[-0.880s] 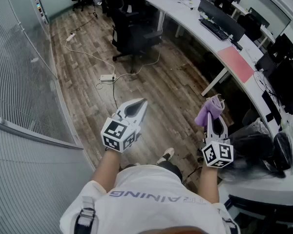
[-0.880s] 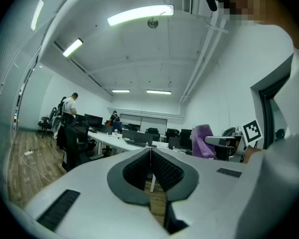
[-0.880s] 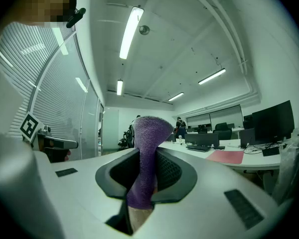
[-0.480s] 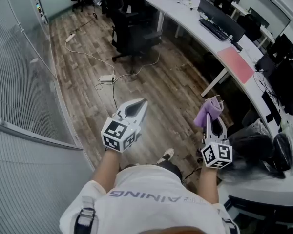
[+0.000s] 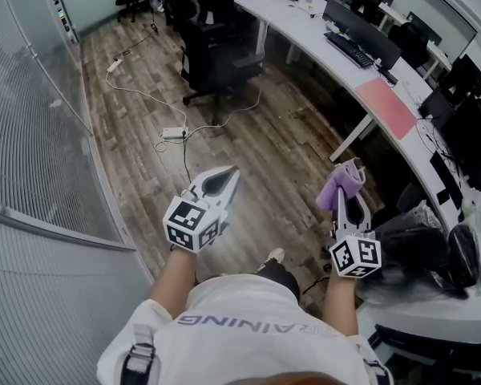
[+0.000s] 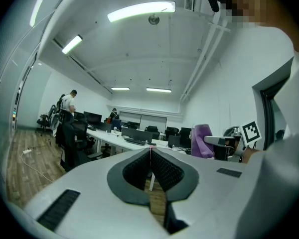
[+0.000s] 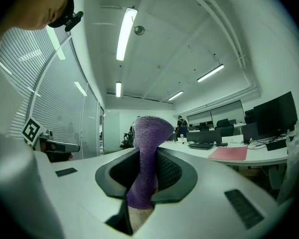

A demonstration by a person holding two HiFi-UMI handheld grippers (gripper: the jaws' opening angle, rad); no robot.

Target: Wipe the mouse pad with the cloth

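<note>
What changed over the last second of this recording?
Nothing visible moved, apart from a slight drift of the view. The right gripper stays shut on the purple cloth, the left gripper stays shut and empty; both remain short of the pink mouse pad.

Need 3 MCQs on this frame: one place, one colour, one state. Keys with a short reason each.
1. Where is the pad?
A) on the floor
B) on the desk
C) on a chair

2. What colour is the cloth?
A) purple
B) yellow
C) green

3. How is the left gripper?
A) shut, empty
B) wide open
C) shut on the cloth

Key:
1 B: the head view shows the pink pad lying flat on the white desk.
2 A: it shows purple in the right gripper, whose jaws clamp it.
3 A: its jaws meet with nothing between them.
</note>
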